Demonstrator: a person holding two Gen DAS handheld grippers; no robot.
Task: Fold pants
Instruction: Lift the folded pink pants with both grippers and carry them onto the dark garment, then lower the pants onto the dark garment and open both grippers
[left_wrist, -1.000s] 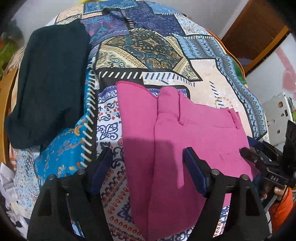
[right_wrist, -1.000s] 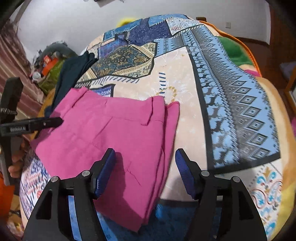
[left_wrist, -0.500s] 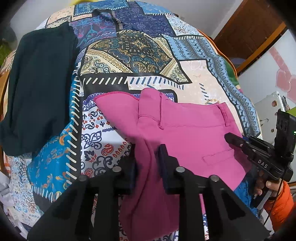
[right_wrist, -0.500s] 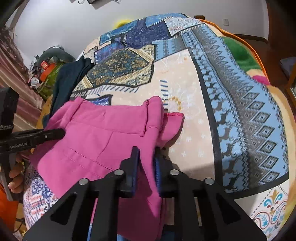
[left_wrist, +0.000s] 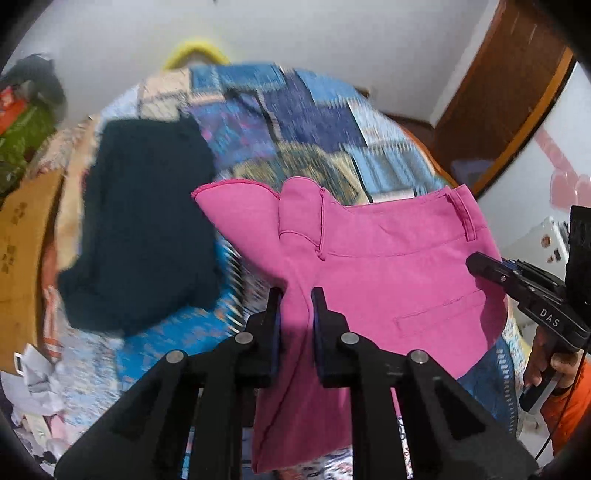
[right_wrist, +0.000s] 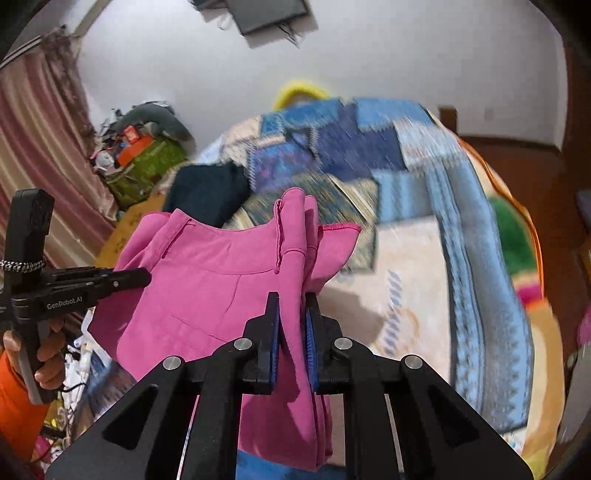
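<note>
patterned bedspread (left_wrist: 317, 122) below white wall (left_wrist: 295, 33).

— What can't I read from here?
— The patterned bedspread (left_wrist: 295, 122) is smeared with blur in both wrist views; its print won't resolve.
— And the pink pants (left_wrist: 388, 266)?
— Their lower end runs behind my left gripper (left_wrist: 296, 295) and off the bottom edge. In the right view, the cloth inside the right gripper (right_wrist: 291, 299) is covered by the pads.
— The dark garment (left_wrist: 147, 221)?
— Blurred; can't tell what it is.
</note>
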